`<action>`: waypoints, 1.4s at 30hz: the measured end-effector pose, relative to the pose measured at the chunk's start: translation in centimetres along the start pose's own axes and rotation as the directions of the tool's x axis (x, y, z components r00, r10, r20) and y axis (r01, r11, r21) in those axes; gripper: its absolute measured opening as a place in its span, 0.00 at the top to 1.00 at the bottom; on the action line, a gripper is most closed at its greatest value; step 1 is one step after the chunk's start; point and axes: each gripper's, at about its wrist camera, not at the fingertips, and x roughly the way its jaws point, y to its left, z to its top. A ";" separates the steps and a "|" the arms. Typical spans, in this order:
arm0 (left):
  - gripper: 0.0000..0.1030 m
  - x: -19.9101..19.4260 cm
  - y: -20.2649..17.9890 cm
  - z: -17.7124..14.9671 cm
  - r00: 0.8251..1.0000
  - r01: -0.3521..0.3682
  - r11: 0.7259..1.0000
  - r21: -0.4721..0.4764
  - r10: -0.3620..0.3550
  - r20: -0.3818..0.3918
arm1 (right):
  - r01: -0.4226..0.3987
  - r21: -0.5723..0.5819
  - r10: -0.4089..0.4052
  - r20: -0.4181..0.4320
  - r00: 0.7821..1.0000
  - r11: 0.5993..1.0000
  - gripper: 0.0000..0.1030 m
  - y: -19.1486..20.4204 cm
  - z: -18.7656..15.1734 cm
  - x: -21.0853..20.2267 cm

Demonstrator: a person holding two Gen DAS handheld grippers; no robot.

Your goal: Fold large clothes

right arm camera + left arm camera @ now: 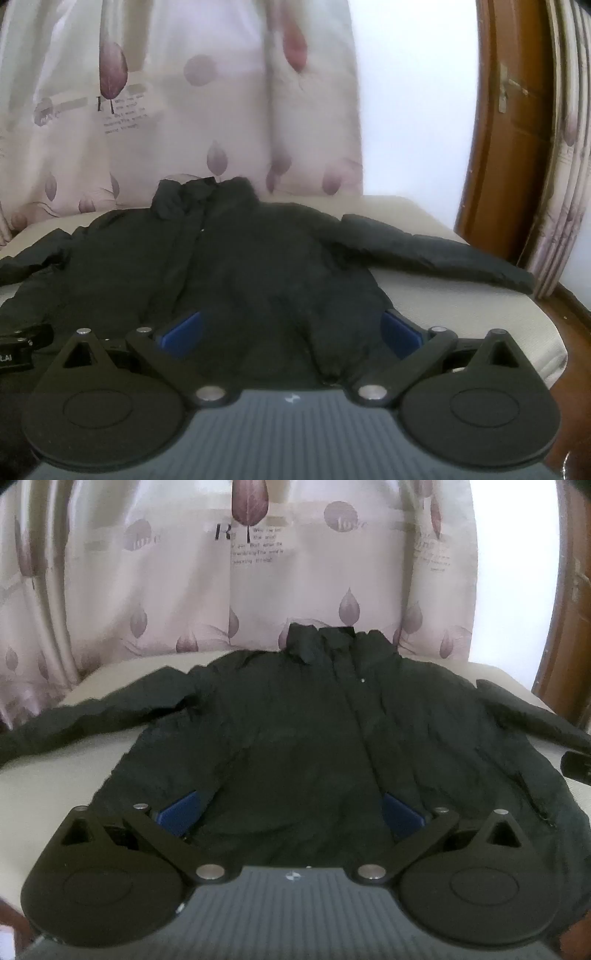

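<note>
One black jacket (314, 723), puffy and crinkled, spread flat on a cream surface (55, 794), two sleeves outstretched. Two grippers, left gripper (291, 812) and right gripper (291, 332), each spread wide apart above the hem, gripping nothing.

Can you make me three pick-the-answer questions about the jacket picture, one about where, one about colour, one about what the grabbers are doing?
1. Where does the jacket lie?
A. on the cream surface
B. on a hanger
C. on the door

2. What colour is the jacket?
A. red
B. black
C. yellow

3. How are the left gripper and right gripper?
A. both shut on a sleeve
B. one open, one shut
C. both open

Answers: 1 A, it is spread flat there; 2 B, the fabric is black all over; 3 C, blue fingers stand wide apart in both views.
</note>
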 end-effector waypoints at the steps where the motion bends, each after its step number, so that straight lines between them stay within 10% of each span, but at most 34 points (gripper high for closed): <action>1: 0.00 0.1 0.1 0.0 1.000 0.002 1.000 -0.004 -0.002 -0.001 | 0.003 -0.002 -0.003 -0.002 1.000 1.000 0.00 0.0 0.1 0.1; 17: 0.00 0.4 0.2 -0.2 1.000 -0.012 1.000 -0.017 0.012 0.002 | 0.064 -0.012 -0.065 -0.031 0.997 0.998 0.00 0.4 0.0 1.0; 27: 0.00 1.1 1.0 0.3 1.000 -0.019 0.999 -0.043 0.019 -0.006 | -0.163 0.164 0.169 -0.022 0.985 0.973 0.00 -3.2 0.1 2.1; 34: 0.00 1.7 0.7 0.6 1.000 -0.011 1.000 -0.020 0.011 -0.002 | -0.157 0.299 0.158 0.021 0.987 0.941 0.00 -8.6 0.7 3.2; 39: 0.00 2.3 0.9 0.4 1.000 -0.007 1.000 -0.008 0.007 -0.023 | -0.152 0.563 0.147 0.054 0.988 0.813 0.04 -18.3 0.4 6.2; 42: 0.00 2.7 1.1 0.4 0.999 -0.010 1.000 -0.007 0.010 -0.040 | -0.133 0.720 0.154 0.037 0.987 0.681 0.33 -25.3 -0.5 9.2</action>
